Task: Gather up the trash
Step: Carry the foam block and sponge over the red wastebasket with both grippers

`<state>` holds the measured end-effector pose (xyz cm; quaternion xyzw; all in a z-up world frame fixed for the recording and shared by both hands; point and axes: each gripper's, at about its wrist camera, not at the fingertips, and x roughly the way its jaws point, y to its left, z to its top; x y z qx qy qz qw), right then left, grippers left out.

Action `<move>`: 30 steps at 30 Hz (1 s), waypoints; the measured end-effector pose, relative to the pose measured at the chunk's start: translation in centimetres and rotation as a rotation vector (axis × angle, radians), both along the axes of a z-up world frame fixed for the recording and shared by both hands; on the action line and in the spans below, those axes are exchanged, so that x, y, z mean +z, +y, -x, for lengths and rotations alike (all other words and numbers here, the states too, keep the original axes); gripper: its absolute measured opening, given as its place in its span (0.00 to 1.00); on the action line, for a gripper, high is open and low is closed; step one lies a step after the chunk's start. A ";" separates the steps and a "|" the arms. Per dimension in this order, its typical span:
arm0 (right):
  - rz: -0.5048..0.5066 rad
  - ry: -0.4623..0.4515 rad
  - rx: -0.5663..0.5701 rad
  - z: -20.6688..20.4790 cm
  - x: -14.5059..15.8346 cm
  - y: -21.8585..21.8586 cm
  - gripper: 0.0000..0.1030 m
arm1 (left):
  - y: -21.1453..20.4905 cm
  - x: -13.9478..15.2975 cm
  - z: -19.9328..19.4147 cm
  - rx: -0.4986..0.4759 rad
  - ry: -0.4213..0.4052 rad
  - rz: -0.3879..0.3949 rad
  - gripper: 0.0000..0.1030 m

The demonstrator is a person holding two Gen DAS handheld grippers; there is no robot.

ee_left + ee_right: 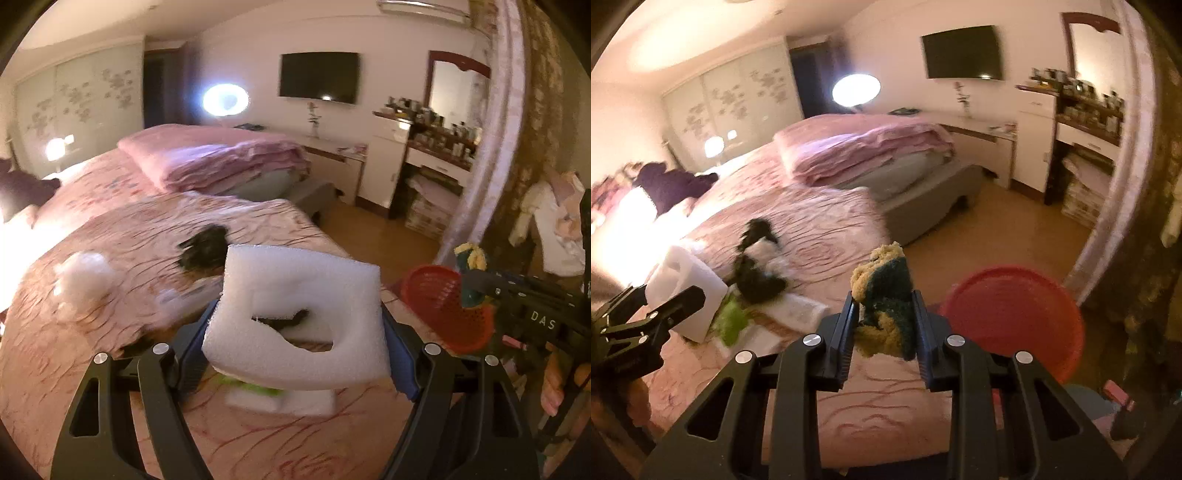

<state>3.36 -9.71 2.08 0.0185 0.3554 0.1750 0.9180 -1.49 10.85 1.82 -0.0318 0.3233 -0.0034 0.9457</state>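
Right gripper point(885, 321) clamps a sponge point(884, 317), with the red basket point(1015, 317) just right of it and lower, beside the bed point(827, 229). Left gripper point(295, 332) grips a foam block point(299, 317), farther from the basket; right arm is nearer.

White letters "DAS" stand on the black body of the right hand-held gripper point(469, 291); nothing else is legible.

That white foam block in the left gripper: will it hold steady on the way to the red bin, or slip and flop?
The white foam block likely weighs little: it looks like airy packing foam with a cut-out. It seems fairly stiff, keeping its shape above the left gripper, not drooping. Its smooth faces might slip or dent under pressure. The red bin sits close by.
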 end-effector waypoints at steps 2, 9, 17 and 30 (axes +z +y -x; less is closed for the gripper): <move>0.001 0.002 -0.034 -0.5 0.1 -1.2 0.27 | -1.1 0.2 -0.9 -0.029 0.000 -0.003 0.73; 0.027 0.007 -0.151 -1.7 0.6 -4.5 0.27 | -4.0 1.6 -4.1 -0.128 -0.003 0.010 0.73; 0.045 0.027 -0.316 -2.9 0.1 -6.8 0.27 | -6.2 1.9 -8.0 -0.250 0.003 -0.006 0.73; 0.033 0.124 -0.381 -4.5 -3.1 -10.5 0.27 | -12.5 -1.6 -10.2 -0.380 0.114 -0.013 0.73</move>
